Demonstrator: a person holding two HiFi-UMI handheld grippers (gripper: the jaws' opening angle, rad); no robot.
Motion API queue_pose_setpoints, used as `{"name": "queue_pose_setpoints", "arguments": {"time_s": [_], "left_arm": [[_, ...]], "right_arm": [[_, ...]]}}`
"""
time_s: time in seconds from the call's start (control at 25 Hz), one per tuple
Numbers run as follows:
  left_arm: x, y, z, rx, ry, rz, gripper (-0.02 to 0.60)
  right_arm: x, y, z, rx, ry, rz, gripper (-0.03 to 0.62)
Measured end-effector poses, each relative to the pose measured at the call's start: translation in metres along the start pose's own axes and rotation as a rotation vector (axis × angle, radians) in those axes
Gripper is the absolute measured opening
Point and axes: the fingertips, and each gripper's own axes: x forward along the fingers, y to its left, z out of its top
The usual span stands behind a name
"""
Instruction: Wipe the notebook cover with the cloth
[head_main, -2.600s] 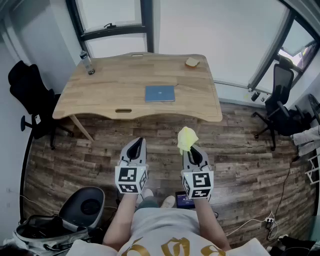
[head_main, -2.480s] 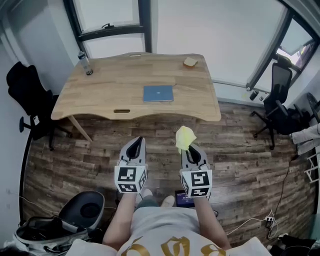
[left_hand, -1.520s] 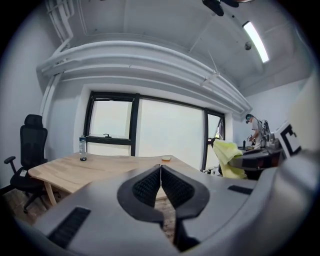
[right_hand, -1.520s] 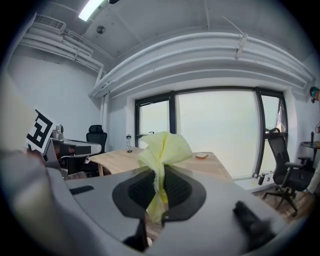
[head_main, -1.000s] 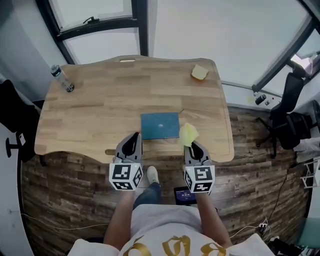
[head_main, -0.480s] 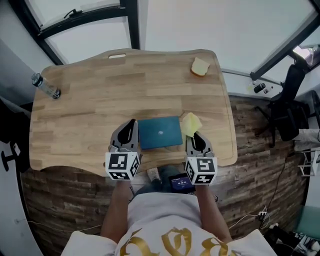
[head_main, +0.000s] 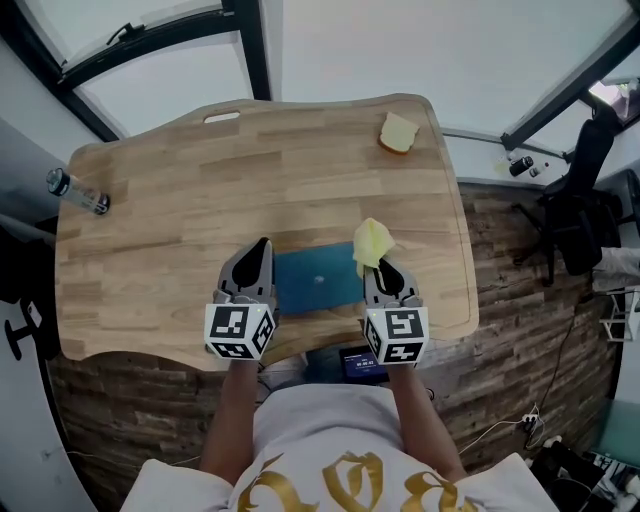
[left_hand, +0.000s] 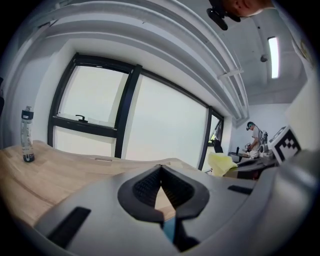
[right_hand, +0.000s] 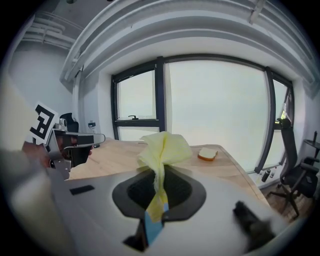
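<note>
since earlier: i walked up to the desk (head_main: 200, 190); both grippers, which then hung over the floor, are now over its near edge.
left gripper (head_main: 262, 245): jaws together with nothing between them, tip just beside the left edge of the notebook (head_main: 315, 280).
right gripper (head_main: 374, 268): jaws clamped on the yellow cloth (head_main: 372, 240), which bunches up above the tips, over the notebook's right edge.
contact: i cannot tell whether the yellow cloth touches the cover.
notebook: teal, closed, lying flat near the front of the desk, between the two grippers.
far side of desk: clear bottle (head_main: 75, 190) upright near the left edge, tan pad (head_main: 398, 132) at the far right corner, both well apart from the notebook.
room: windows (right_hand: 215, 115) behind the desk, dark office chair (head_main: 590, 200) on the wood floor (head_main: 510, 330) to my right.
</note>
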Motion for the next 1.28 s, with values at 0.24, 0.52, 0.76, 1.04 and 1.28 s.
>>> {"name": "queue_pose_setpoints", "arguments": {"time_s": [0.24,0.52,0.76,1.04,1.28], "left_arm": [[0.012,0.014,-0.031,-0.023,0.089,0.032,0.014],[0.02,0.02,-0.079,-0.097,0.219,-0.002,0.015],[0.025,0.027,-0.118,-0.133,0.32,0.019,0.015],[0.031,0.03,-0.15,-0.206,0.404,0.033,0.087],[0.032,0.029,-0.168,-0.225,0.458,0.039,0.123]], "right_arm": [[0.017,-0.008,-0.018,0.015,0.062,0.004,0.038],[0.039,-0.01,-0.047,0.022,0.154,0.023,0.038],[0.053,-0.007,-0.067,0.017,0.211,0.049,0.038],[0.065,-0.013,-0.091,0.021,0.275,0.06,0.038],[0.074,-0.014,-0.111,0.046,0.34,0.084,0.038]]}}
